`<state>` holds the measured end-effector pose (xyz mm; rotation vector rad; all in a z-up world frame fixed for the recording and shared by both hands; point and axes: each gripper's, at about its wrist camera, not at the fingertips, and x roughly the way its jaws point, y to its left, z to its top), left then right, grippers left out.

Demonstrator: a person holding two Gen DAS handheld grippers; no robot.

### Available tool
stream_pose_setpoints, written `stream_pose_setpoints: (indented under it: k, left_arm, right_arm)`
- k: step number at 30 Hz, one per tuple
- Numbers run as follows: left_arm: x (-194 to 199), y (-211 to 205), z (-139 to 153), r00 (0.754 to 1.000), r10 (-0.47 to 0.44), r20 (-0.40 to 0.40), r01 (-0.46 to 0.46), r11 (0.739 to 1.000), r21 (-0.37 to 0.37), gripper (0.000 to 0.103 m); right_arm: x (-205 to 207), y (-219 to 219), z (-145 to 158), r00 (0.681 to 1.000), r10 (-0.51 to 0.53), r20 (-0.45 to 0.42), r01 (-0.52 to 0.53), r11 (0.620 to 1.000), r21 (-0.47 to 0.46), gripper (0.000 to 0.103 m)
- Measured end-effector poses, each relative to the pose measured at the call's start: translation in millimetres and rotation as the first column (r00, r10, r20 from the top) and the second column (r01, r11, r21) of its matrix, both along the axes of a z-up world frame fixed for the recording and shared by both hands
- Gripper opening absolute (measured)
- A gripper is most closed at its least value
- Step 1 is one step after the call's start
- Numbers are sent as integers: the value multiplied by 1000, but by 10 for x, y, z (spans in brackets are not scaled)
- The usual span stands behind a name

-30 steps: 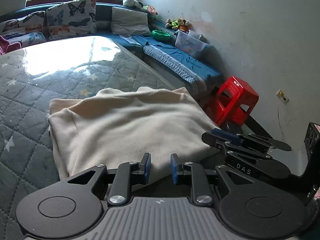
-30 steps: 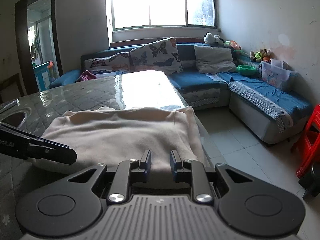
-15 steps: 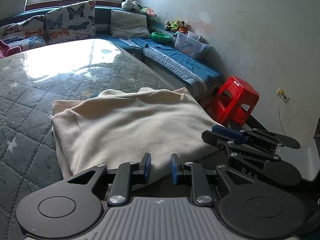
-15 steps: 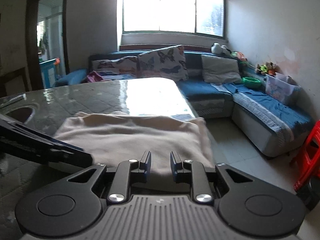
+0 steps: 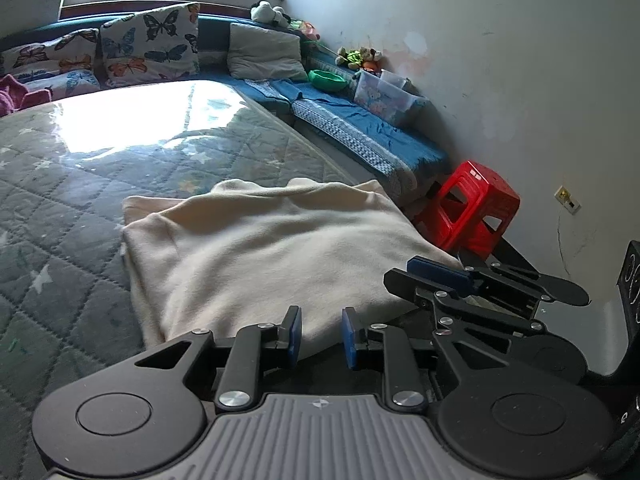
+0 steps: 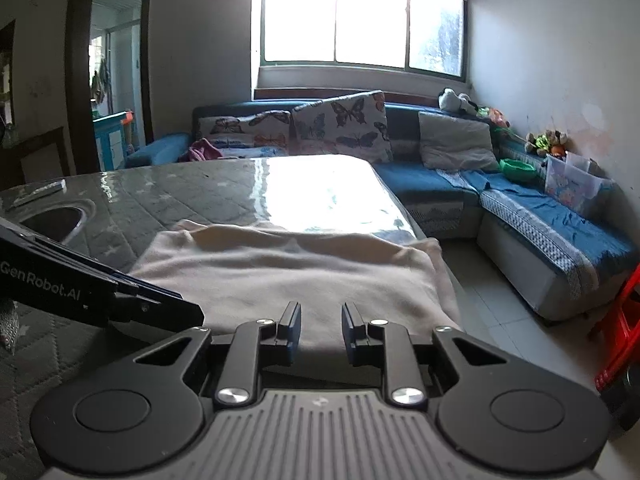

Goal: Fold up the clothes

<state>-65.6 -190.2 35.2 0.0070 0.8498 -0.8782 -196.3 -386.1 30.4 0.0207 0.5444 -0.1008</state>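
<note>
A cream garment lies folded flat on the quilted grey-green table, its right side near the table's edge. My left gripper hovers over the garment's near edge, jaws a narrow gap apart, with no cloth pinched between the pads. My right gripper stands the same way over the near edge of the garment, further right. Each appears in the other's view: the right gripper by the garment's near right corner, the left gripper at its near left.
A blue corner sofa with butterfly cushions runs behind and to the right of the table. A red plastic stool stands on the floor by the wall. A dark round hollow sits in the table at the left.
My right gripper has shifted a little and rolled, so the left gripper's fingers reach further into its view. The garment lies as before, and both jaws keep their narrow gap.
</note>
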Motion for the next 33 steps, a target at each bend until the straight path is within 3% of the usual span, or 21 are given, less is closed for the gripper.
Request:
stream_pose_setpoints:
  k: [10, 12, 16, 27, 31, 33]
  left_arm:
    - [6, 164, -19, 1000, 29, -10, -29, 1000, -1, 25]
    - [-6, 191, -13, 999, 35, -12, -35, 999, -5, 28]
    - [-37, 272, -22, 998, 52, -18, -52, 999, -4, 43]
    - [-137, 507, -26, 995, 99, -21, -99, 995, -4, 59]
    - [-166, 583, -51, 992, 128, -17, -128, 992, 12, 73]
    - [-169, 633, -68, 989, 147, -16, -146, 989, 25, 79]
  right_arm:
    - [2, 135, -27, 1000, 14, -20, -14, 1000, -19, 28]
    - [-27, 155, 0, 1000, 14, -19, -14, 1000, -20, 34]
    - [-52, 180, -14, 999, 4, -36, -4, 1000, -12, 37]
    - [-181, 264, 15, 998, -23, -54, 24, 1000, 18, 56]
    - [-219, 301, 28, 998, -27, -59, 29, 999, 20, 60]
    - [-235, 321, 26, 998, -30, -61, 32, 999, 24, 73]
